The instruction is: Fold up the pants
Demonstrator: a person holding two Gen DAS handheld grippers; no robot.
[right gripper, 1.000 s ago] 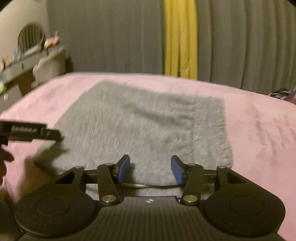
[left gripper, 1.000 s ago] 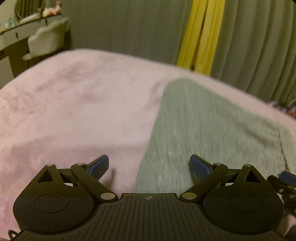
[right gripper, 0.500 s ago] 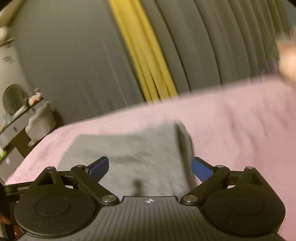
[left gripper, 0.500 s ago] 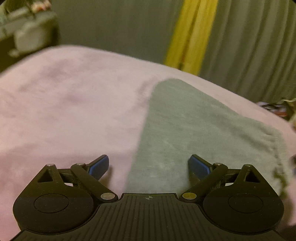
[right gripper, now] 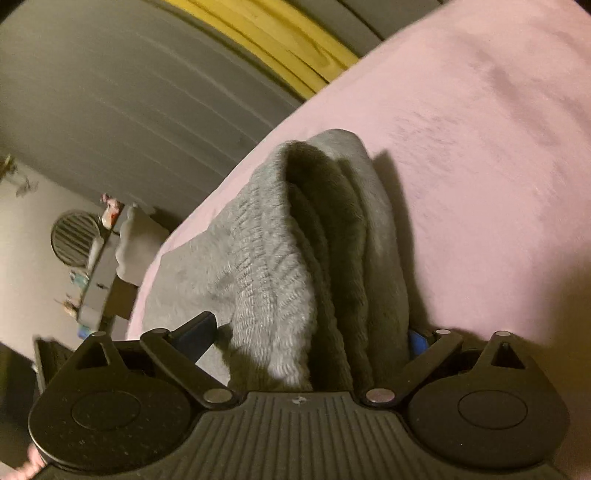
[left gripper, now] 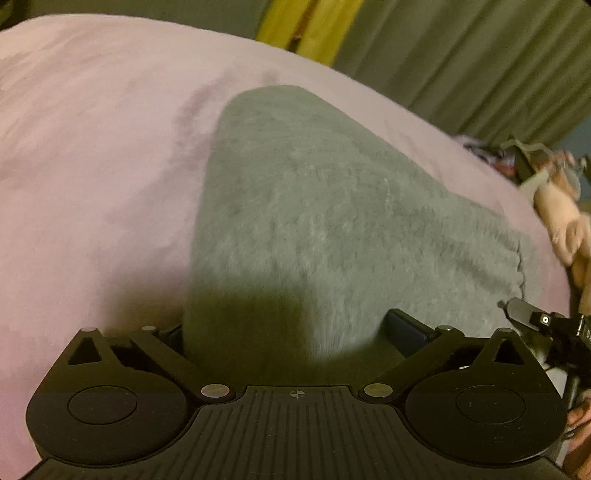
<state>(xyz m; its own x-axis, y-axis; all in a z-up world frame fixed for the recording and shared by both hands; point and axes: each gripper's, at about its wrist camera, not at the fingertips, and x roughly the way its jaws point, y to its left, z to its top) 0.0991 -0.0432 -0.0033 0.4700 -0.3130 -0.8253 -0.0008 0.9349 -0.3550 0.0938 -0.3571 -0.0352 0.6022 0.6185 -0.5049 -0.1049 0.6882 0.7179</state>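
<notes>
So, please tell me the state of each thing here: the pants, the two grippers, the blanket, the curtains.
Gray pants: lying on the blanket, one end bunched and raised.
Left gripper: open, fabric between the fingers.
Right gripper: open around the bunched end.
Pink blanket: spread flat.
Curtains: drawn shut.

The pants (left gripper: 332,221) lie on the bed (left gripper: 92,147) (curtains (left gripper: 461,55) behind), their edge between both grippers' jaws.

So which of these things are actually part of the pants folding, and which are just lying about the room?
Part of the job:
- grey pants
- left gripper, fingers wide apart at the pants' near edge
- right gripper, fingers wide apart around the bunched layers

Just lying about:
- pink blanket underneath
- grey curtains
- yellow curtain
- clutter by the bed
</notes>
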